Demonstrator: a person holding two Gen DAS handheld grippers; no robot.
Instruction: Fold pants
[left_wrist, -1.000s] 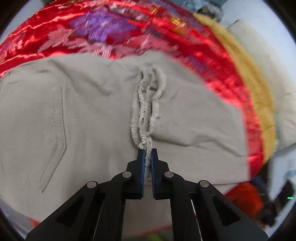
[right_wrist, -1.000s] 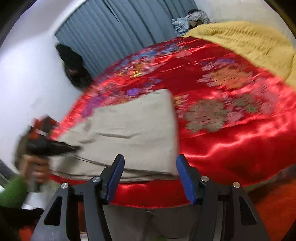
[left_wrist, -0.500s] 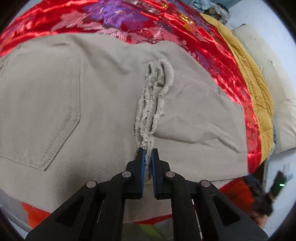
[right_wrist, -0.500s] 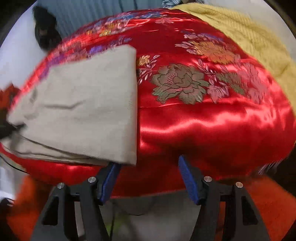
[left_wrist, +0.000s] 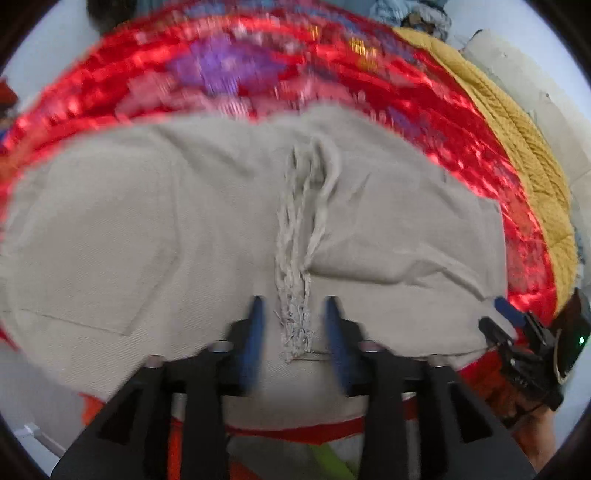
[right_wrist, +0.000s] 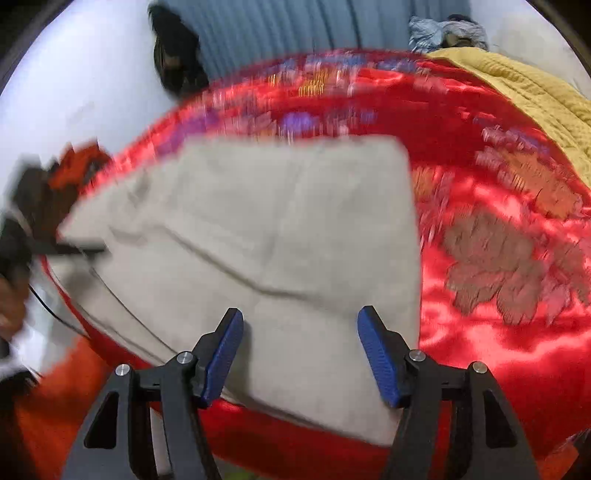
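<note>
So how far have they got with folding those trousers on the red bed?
Mostly done, it seems: the beige pants lie doubled over into a flat block on the red bedspread, with the frayed hems on top. Right now the left gripper is opening, the frayed end lying loose between its jaws. The right gripper hovers open over the near edge. Perhaps one more fold or some smoothing remains.

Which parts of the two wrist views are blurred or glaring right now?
Left wrist view: the shiny red embroidered bedspread is smeared by motion, and the opening left gripper is soft. Right wrist view: the folded beige pants have blurred edges; glare streaks the satin; the right gripper stays sharp.
</note>
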